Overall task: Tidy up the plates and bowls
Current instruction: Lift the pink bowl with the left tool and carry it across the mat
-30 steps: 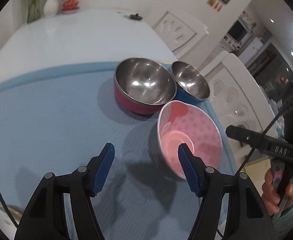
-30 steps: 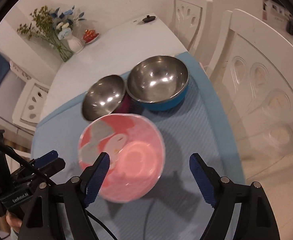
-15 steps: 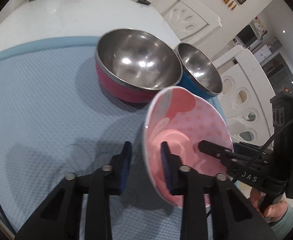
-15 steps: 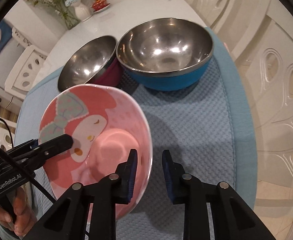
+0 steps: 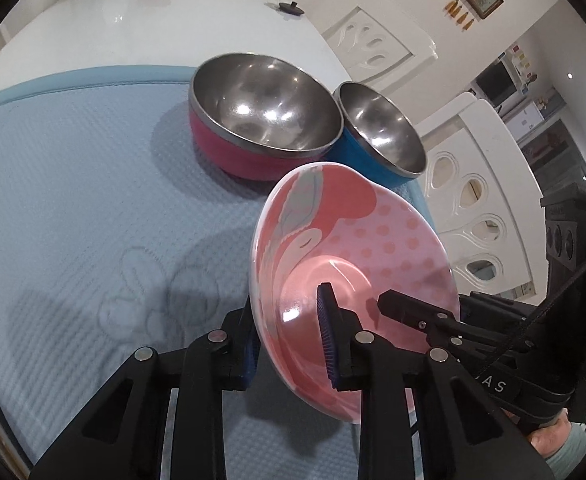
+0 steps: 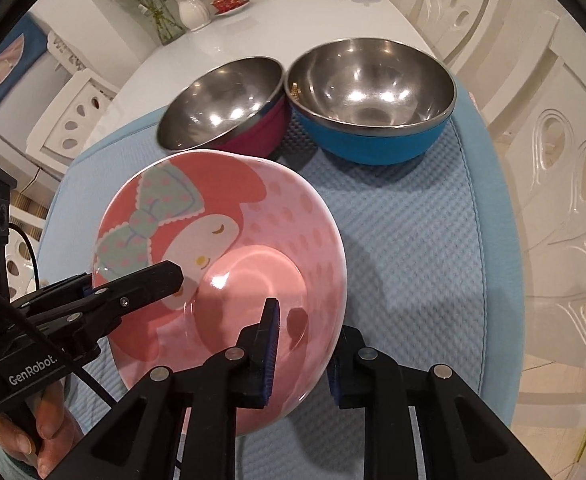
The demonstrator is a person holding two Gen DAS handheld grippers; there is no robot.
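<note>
Left gripper (image 5: 289,332) and right gripper (image 6: 303,350) jaws each pinch the tilted pink bowl's (image 6: 229,264) rim

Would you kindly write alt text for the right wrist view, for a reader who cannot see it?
Both grippers clamp opposite rims of a pink cartoon bowl, the right gripper from below, the left gripper from the left. Behind it on a blue mat sit two steel bowls, one magenta-sided, one blue-sided.
</note>
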